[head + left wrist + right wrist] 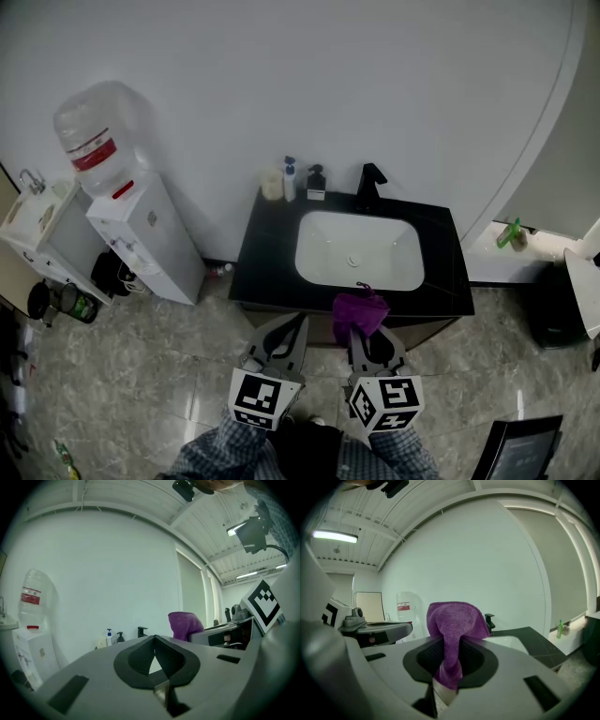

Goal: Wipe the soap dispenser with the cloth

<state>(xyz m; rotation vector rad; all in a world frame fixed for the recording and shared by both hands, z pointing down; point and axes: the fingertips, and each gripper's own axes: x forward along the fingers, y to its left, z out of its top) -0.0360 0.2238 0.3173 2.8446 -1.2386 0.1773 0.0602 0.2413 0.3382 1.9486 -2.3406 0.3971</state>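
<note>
White wall backs a black bench with a pale sink set into it and a dark tap at the middle of its back edge. At the back left corner stand a few bottles. I take the dark pump one, the soap dispenser, as my target. A blue-topped pump bottle stands just beside it on the corner side.

My right gripper is clamped on the purple cloth, which bunches up above the jaws and hangs over the bench's front edge, well apart from the dispenser. My left gripper is closed with nothing between its jaws, hovering just off the front edge beside the right one.

The step in hand, as I judge it, is the reach. I need to carry the cloth across the bench to the back left corner, passing left of the sink. To do it well I should lead with the loose bunch of cloth, not the hard jaw tips, so fabric meets the bottle first. The dispenser looks light and top-heavy, and the neighbouring bottle crowds it. I would open the left gripper and steady the dispenser's body, then wipe downward with light strokes so that nothing tips.
</note>
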